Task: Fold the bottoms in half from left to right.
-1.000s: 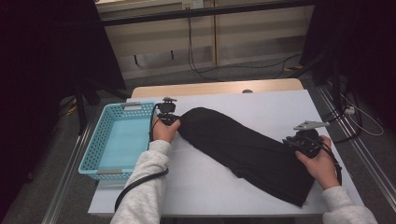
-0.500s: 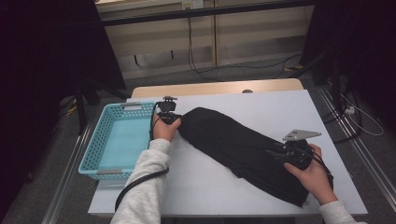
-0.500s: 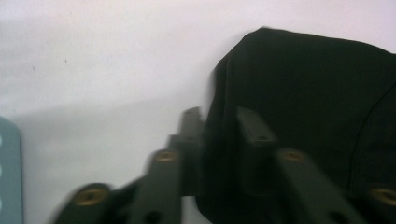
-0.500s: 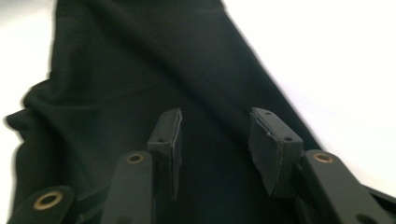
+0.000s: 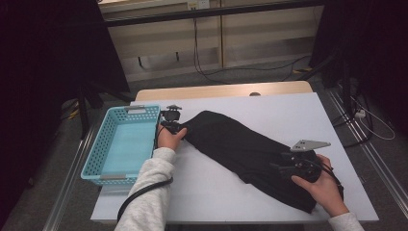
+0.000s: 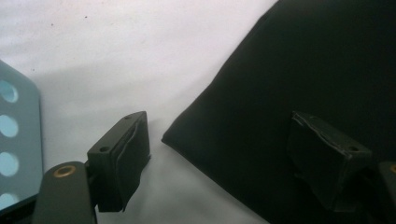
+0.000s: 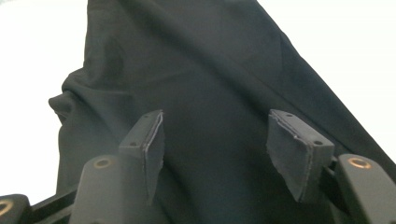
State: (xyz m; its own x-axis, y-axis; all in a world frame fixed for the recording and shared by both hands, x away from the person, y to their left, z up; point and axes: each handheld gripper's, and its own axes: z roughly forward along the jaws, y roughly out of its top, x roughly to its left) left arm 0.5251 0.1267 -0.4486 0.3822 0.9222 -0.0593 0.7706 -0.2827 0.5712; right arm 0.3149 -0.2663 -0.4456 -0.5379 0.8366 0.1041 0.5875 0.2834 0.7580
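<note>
Black cloth folded long, basket not yet filled.
Both tongs, left tongs and right tongs, have just been opening, released over the black cloth; the basket at nine o'clock waits.

Left gripper: jaws stand apart and have just been opening; pads press on nothing. Left pad sits over the bare white table. Right pad sits over the black cloth. Cloth corner lies flat on the table between the jaws. Blue perforated basket at left edge.
</note>
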